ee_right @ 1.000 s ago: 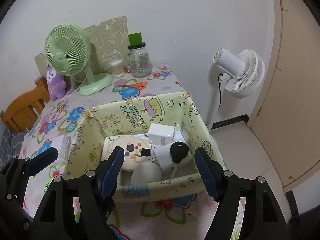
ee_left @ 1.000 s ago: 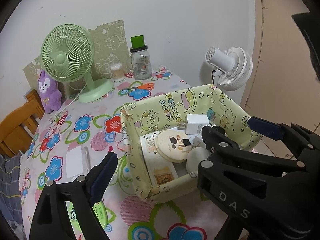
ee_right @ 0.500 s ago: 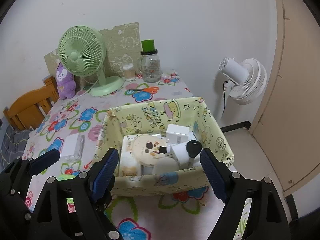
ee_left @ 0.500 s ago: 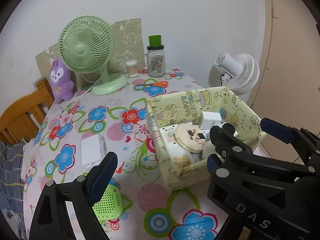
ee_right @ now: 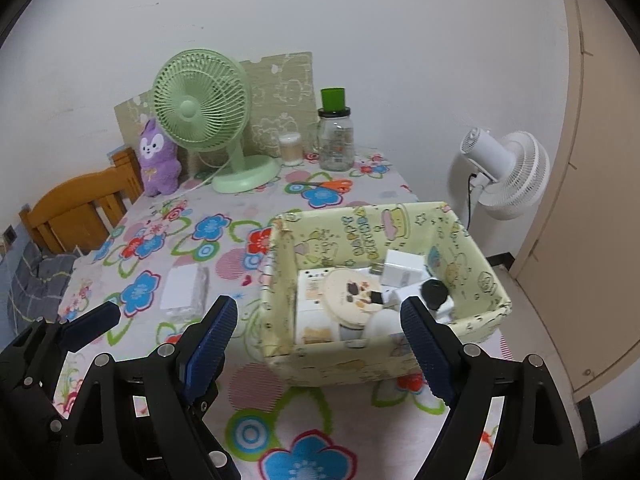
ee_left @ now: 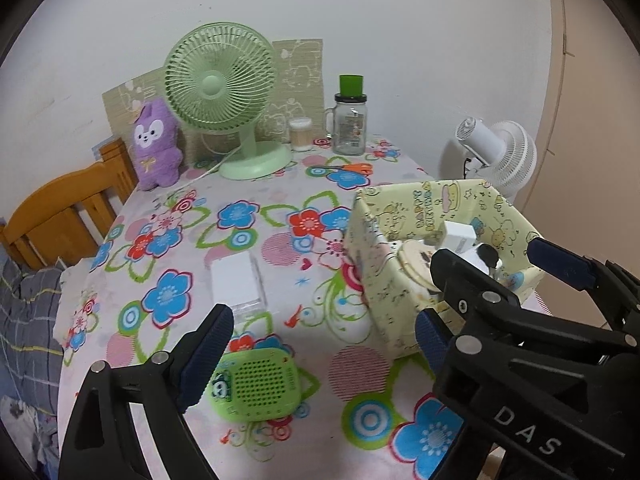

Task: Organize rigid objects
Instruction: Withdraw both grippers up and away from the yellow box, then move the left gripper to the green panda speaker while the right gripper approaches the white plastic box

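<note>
A yellow cartoon-print box (ee_right: 472, 264) (ee_left: 384, 280) stands at the table's right edge, holding a round tin (ee_right: 352, 292), white chargers (ee_right: 402, 266) and other small items. A green perforated case (ee_left: 256, 384) lies on the tablecloth between my left gripper's fingers. A white flat box (ee_left: 236, 280) (ee_right: 182, 290) lies left of the yellow box. My left gripper (ee_left: 320, 346) is open and empty above the green case. My right gripper (ee_right: 320, 344) is open and empty, in front of the yellow box.
A green desk fan (ee_left: 224, 92), a purple plush (ee_left: 154, 144), a glass jar with a green cup on its lid (ee_left: 350, 120), a cotton-swab tub (ee_left: 300, 134) and orange scissors (ee_left: 348, 168) stand at the back. A wooden chair (ee_left: 64, 216) is left, a white floor fan (ee_right: 504, 172) right.
Both grippers have drawn back and left from the yellow box. The green case and white flat box have come into the left view. Both stay open.
</note>
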Motion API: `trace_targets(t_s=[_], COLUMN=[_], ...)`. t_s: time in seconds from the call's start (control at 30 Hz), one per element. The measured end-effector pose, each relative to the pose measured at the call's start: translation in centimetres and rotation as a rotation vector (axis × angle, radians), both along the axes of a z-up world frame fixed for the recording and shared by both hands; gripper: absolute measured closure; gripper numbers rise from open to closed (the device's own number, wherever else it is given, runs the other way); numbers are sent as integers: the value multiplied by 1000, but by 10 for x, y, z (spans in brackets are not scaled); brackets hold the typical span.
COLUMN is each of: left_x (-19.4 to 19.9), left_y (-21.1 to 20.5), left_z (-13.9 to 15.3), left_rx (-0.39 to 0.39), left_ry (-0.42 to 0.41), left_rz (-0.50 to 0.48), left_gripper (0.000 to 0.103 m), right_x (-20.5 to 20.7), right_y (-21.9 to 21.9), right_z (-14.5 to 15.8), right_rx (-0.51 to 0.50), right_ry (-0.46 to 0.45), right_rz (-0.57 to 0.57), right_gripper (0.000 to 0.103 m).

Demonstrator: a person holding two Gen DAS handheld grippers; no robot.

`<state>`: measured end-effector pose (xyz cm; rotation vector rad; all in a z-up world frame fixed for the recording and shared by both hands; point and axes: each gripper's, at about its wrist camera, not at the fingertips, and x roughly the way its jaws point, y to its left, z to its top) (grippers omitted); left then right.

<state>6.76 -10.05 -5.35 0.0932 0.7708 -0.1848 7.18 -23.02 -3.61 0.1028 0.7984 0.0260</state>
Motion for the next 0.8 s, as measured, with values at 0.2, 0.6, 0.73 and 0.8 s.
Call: trace_targets(t_s=[0.2, 0.6, 0.73, 0.8], left_x=[-7, -17, -19, -20], left_y=[19, 51, 62, 66], left_z=[0, -9, -18, -21], left_rx=[-13, -35, -41, -41], left_ry=[-20, -25, -15, -10], left_rz=[33, 71, 90, 99], left_gripper=[5, 0, 0, 0], right_x=[-5, -14, -15, -16], right_y=[16, 48, 60, 65], right_z=[2, -3, -9, -13], right_rx=[5, 15, 2, -3], right_ry=[-10, -7, -3, -4], right_rz=[22, 63, 77, 81], right_gripper=[17, 17, 17, 17])
